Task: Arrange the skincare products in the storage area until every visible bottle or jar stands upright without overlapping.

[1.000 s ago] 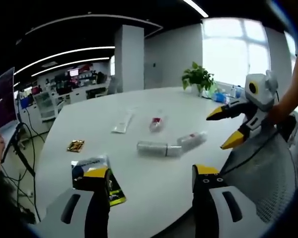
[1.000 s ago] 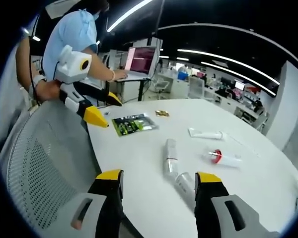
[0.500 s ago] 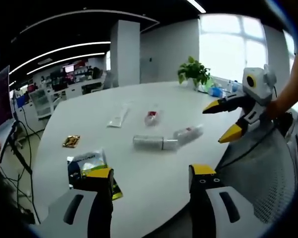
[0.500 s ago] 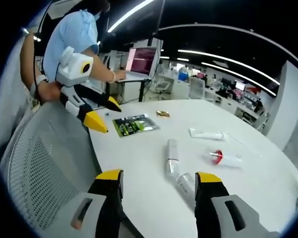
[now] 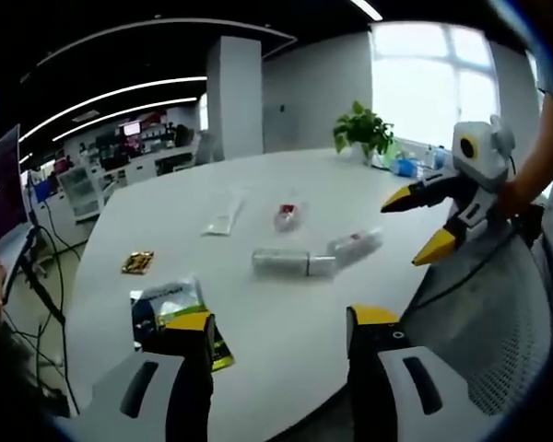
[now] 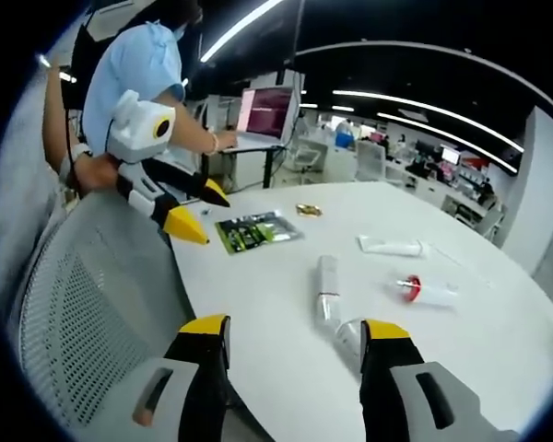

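Note:
Several skincare products lie flat on the white table (image 5: 286,313). A clear bottle (image 5: 281,262) lies end to end with a second clear bottle (image 5: 355,246). A red-capped bottle (image 5: 288,217) and a white tube (image 5: 225,218) lie farther off. My left gripper (image 5: 275,331) hangs open over the near table edge, nothing between its jaws. In the right gripper view my right gripper (image 6: 293,336) is open too, short of a lying bottle (image 6: 327,284), a second bottle (image 6: 347,337), the red-capped bottle (image 6: 426,293) and the tube (image 6: 393,246). Each gripper shows in the other's view, open: right gripper (image 5: 424,226), left gripper (image 6: 195,214).
A green and black sachet (image 5: 175,308) and a small gold packet (image 5: 139,263) lie at the table's left. A potted plant (image 5: 365,136) stands at the far edge. A grey mesh chair (image 6: 83,313) sits against the table. A person in a blue shirt (image 6: 134,69) works at a laptop (image 6: 265,112).
Both views have shifted only slightly with the hands. The products have not moved and both grippers remain open.

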### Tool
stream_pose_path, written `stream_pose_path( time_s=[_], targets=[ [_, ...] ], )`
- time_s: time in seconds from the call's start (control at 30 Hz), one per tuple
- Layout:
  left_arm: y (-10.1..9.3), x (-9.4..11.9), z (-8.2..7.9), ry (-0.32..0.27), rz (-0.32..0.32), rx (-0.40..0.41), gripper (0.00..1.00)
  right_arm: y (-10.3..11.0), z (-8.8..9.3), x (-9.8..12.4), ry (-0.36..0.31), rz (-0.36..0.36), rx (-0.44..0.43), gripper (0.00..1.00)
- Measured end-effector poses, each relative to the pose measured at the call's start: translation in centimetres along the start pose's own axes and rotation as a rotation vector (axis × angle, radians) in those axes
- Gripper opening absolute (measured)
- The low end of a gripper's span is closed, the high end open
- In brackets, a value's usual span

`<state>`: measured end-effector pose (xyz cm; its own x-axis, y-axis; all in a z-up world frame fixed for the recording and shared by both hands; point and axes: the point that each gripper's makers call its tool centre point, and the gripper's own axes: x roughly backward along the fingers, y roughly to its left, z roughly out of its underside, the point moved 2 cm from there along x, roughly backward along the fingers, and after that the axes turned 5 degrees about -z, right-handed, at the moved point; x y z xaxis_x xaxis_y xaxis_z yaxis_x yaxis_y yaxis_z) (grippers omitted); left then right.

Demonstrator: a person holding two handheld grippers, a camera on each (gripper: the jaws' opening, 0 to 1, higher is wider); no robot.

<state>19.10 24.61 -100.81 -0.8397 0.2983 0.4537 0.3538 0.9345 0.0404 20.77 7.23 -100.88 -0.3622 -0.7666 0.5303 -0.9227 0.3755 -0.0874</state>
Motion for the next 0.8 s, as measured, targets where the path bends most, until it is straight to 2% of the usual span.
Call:
stream_pose_path(
  time_s=[0.57, 0.8],
  targets=[
    [0.41, -0.06, 0.37, 0.02, -0.013, 0.006, 0.54, 0.27, 0.17, -0.26, 0.014, -0.018, -0.008, 0.55],
    [0.76, -0.06, 0.38, 0.017, -0.023, 0.007, 0.57, 0.72, -0.37, -0.27, -0.009, -0.038, -0.004, 0.55]
  ],
)
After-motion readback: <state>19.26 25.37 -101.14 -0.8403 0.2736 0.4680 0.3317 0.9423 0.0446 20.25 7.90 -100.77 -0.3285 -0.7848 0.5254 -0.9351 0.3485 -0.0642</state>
